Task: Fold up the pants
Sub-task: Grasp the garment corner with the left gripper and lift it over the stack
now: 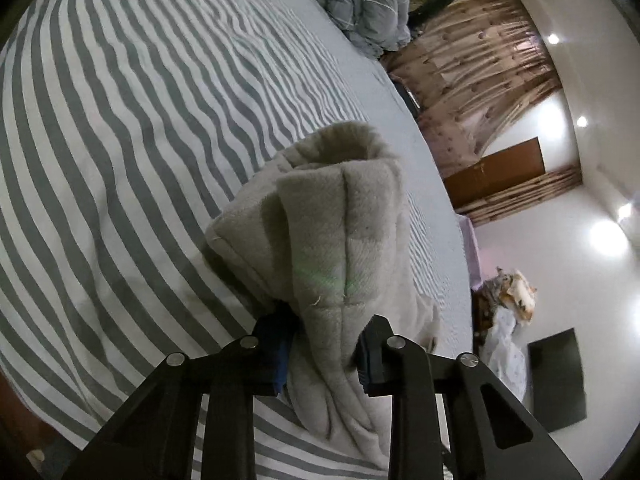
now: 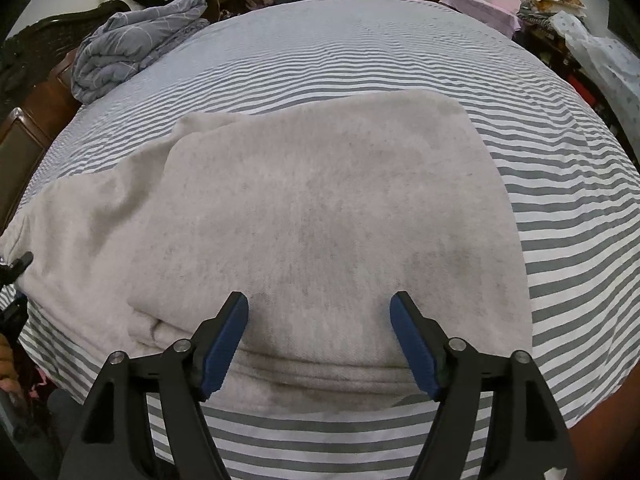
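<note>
One claw [image 1: 326, 354] pinching pants [image 1: 336, 240], other claw [image 2: 320, 344] spread

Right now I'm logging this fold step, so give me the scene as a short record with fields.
surface: striped bed
garment: grey pants, partly folded, flat on the bed
left gripper: shut on a bunched end of the pants, lifted
right gripper: open, over the near folded edge, holding nothing
also on bed: quilt, far corner
</note>
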{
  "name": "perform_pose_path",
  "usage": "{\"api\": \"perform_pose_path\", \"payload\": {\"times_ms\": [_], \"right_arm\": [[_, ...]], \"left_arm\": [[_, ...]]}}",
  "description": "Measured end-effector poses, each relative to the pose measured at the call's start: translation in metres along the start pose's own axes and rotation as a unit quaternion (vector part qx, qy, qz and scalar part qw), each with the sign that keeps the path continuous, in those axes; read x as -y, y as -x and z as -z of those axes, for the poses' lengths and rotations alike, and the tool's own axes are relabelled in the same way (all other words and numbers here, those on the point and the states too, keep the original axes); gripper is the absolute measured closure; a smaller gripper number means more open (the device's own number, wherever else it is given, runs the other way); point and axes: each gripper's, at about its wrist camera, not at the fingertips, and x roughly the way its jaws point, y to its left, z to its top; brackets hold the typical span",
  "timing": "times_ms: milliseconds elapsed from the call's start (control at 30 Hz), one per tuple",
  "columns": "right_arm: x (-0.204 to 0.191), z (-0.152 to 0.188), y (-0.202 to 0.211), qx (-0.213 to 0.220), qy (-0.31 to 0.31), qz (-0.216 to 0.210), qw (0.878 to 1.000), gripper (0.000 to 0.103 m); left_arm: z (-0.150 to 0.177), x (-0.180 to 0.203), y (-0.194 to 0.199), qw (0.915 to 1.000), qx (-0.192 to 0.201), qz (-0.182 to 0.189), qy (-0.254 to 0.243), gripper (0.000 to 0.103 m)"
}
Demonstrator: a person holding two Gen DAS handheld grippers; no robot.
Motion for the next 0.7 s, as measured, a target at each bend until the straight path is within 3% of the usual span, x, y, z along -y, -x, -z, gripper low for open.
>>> {"api": "perform_pose_path", "payload": {"times_ms": [167,333,700], "right_arm": [[-0.004,0.001,-0.003,0.002,0.012,0.004,1.0,0.025],[-0.007,0.002,-0.005,0.003,0.012,0.004,1.0,0.022],[-0.007,0.003,-0.005,0.008,0.012,0.0,1.0,0.019]], "left_arm": [[-0.006,-0.014,-0.002,0.9995,-0.02,0.007,0.024,0.075],[-0.004,-0.026,0.0,0.9988,-0.035,-0.007,0.032,0.066],[-0.006,-0.025,-0.011,0.9987,-0.03,0.005,0.042,0.055]]}}
